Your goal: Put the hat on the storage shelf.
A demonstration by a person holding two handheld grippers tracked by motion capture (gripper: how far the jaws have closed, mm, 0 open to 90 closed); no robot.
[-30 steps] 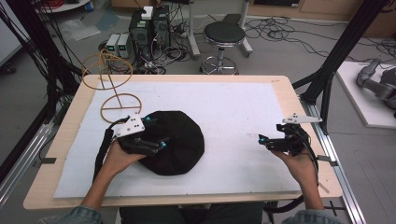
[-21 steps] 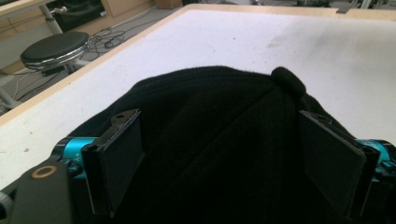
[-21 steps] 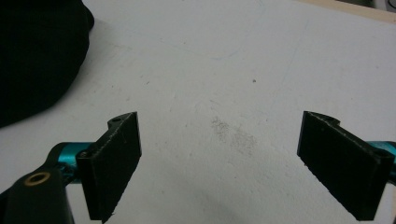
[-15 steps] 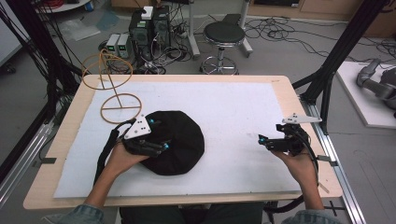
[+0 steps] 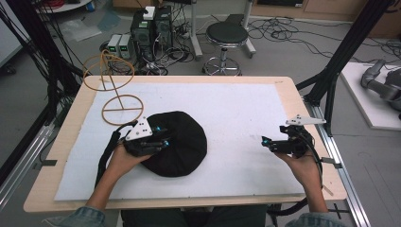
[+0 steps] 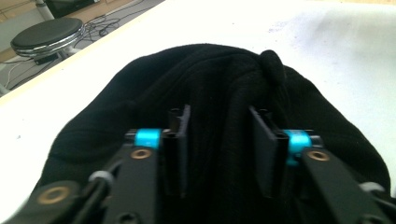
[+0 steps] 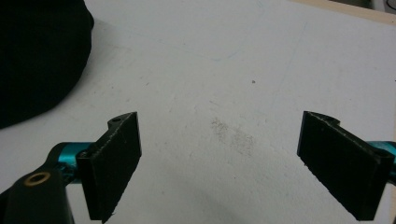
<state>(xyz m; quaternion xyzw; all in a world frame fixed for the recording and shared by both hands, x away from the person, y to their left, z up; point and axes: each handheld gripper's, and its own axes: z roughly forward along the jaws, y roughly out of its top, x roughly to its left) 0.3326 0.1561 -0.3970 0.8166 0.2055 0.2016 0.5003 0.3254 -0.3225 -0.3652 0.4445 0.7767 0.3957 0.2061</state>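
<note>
A black knitted hat [image 5: 182,142] lies flat on the white mat, left of centre. My left gripper [image 5: 163,137] rests on the hat's left part. Its jaws have just been closing, and in the left gripper view its pads [image 6: 180,140] pinch a raised fold of the hat [image 6: 210,79] between them. My right gripper [image 5: 267,141] hovers low over the bare mat at the right, pointing left. It stands wide open with nothing between its pads [image 7: 116,158]. The hat's edge [image 7: 37,56] shows at the upper left of the right gripper view.
A wire stand [image 5: 116,90] with a ring base and a loop on top sits at the mat's far left corner. The white mat [image 5: 236,109] covers most of the wooden table [image 5: 283,82]. A stool [image 5: 227,35] and computer boxes stand beyond the far edge.
The left gripper's jaws have drawn together on the hat's fabric, bunching a fold between them. The right gripper and its hand have not moved.
</note>
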